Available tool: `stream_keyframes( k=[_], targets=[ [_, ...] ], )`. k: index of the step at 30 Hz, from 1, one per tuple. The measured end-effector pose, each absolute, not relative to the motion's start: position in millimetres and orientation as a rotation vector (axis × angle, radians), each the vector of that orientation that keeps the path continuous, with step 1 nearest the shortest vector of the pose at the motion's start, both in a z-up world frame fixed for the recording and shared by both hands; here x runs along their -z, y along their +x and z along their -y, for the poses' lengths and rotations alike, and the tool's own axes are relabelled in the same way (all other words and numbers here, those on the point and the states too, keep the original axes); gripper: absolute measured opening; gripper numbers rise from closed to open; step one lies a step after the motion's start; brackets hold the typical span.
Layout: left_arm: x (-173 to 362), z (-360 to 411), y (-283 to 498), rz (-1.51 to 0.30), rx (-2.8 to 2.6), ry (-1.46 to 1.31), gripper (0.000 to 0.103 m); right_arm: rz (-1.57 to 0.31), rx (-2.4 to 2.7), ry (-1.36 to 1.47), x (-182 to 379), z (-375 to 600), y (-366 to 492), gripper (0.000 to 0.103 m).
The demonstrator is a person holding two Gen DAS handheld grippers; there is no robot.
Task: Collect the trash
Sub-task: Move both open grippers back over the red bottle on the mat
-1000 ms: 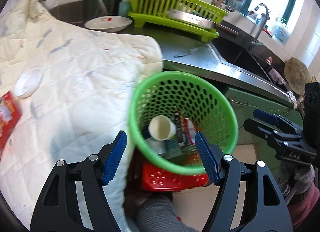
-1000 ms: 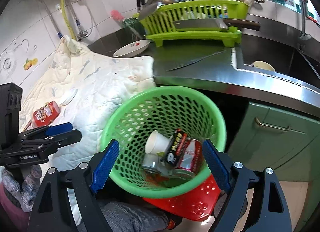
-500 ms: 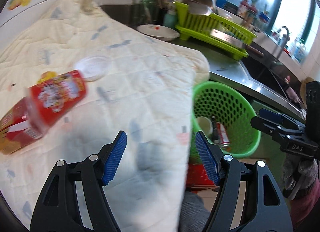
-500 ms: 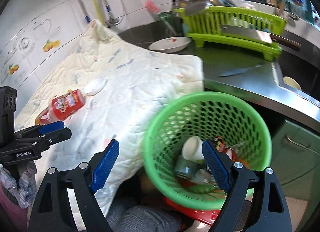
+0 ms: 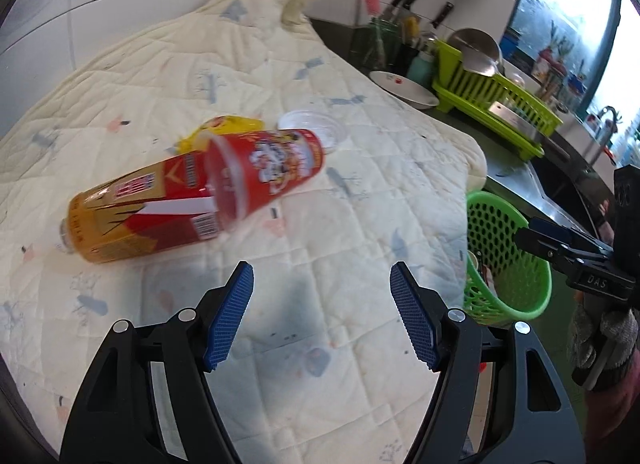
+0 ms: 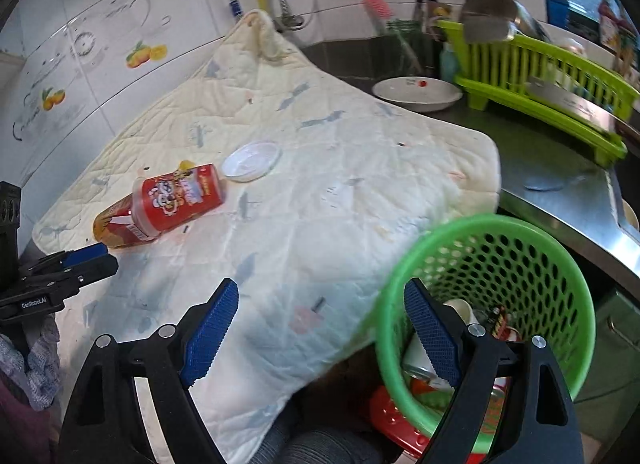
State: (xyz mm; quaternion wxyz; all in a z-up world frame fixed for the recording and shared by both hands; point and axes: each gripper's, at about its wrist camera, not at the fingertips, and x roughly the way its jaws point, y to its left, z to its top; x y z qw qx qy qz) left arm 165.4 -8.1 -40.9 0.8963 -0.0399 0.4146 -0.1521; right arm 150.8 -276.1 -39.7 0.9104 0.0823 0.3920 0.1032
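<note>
A red snack cup lies on its side on the quilted cream cloth, overlapping an orange-and-red bottle. A clear plastic lid rests just beyond them. The green perforated basket sits off the cloth's right edge with a paper cup and cans inside. My left gripper hovers open over the cloth, short of the cup. Open too, my right gripper spans the cloth edge and basket rim, holding nothing.
A lime dish rack with a ladle and cleaver, a white bowl and a knife holder stand on the dark counter beyond the cloth. A sink lies at right. A red stool supports the basket. Tiled wall behind.
Both views have swung left from the basket onto the cloth. The red cup, bottle and lid now sit ahead of the left gripper; the basket has shifted to the right. Both jaws stayed wide.
</note>
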Motion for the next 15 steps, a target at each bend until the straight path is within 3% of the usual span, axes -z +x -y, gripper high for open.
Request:
stream_keyframes(
  k=[15],
  targets=[
    [48.2, -62.6, 164.4, -0.861, 0.176, -0.169, 0.07, -0.86, -0.3, 0.135, 41.0, 208.3, 240.6, 0.079]
  ],
)
